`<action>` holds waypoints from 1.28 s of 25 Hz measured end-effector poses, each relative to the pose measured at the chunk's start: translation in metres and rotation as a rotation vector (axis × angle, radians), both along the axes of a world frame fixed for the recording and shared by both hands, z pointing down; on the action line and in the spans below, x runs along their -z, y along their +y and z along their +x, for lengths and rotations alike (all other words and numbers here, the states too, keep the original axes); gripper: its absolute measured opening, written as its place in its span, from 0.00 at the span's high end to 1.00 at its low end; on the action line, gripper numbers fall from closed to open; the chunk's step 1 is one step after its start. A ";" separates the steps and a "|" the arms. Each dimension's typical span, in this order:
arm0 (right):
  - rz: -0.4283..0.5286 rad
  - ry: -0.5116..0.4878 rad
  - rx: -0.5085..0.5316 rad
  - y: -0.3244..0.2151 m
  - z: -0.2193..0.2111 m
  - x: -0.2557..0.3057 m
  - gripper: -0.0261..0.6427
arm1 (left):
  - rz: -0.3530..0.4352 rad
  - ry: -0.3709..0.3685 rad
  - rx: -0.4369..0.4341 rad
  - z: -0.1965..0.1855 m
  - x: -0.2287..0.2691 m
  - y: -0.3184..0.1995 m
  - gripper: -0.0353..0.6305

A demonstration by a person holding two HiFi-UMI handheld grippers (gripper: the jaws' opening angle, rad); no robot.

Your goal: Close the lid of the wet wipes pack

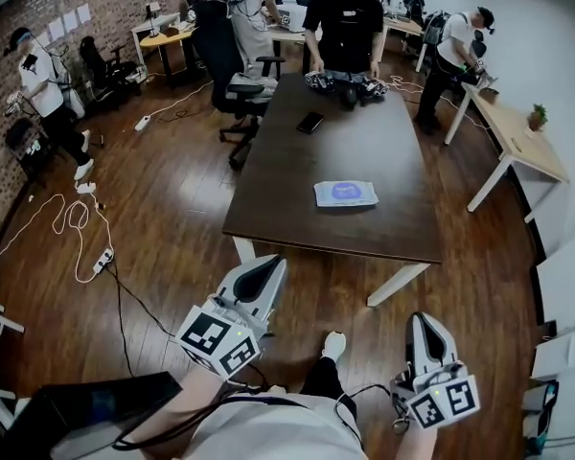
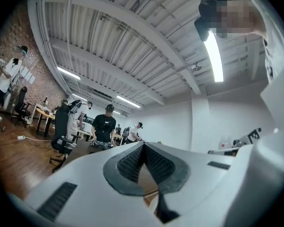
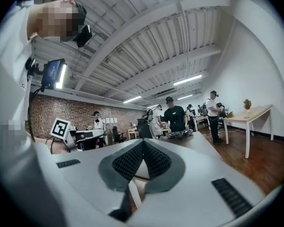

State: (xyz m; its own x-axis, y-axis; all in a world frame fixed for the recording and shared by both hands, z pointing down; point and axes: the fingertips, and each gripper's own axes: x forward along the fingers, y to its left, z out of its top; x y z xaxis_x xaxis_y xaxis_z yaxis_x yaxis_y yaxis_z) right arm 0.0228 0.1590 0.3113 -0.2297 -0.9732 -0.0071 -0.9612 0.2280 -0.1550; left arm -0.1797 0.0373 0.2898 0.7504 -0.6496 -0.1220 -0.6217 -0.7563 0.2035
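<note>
Left gripper [image 1: 265, 268] sits low left, jaws closed tip to tip, nothing between them. It points roughly level toward the tabletop [image 1: 364, 151] near edge and sits short of it. Bare left forearm [image 1: 177, 412] runs back to the torso. Right gripper [image 1: 424, 326] sits lower right, jaws together and empty, also level and short of the near edge. The two grippers are side by side, well apart.

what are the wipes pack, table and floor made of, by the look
Wet wipes pack: probably soft plastic film, pale with a blue printed patch. Table: dark matte top, wood or laminate, hard to tell. Floor: brown wood planks, seams visible, slightly glossy.
</note>
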 end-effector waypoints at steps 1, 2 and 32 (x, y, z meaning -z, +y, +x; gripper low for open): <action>0.004 0.005 0.001 0.006 -0.006 0.002 0.95 | -0.001 0.004 0.001 -0.005 0.000 0.007 0.95; 0.012 0.011 0.003 0.012 -0.012 0.007 0.95 | -0.003 0.004 0.000 -0.009 0.000 0.014 0.95; 0.022 0.038 0.044 0.053 0.072 0.023 0.95 | -0.032 -0.080 0.050 0.061 0.010 0.077 0.95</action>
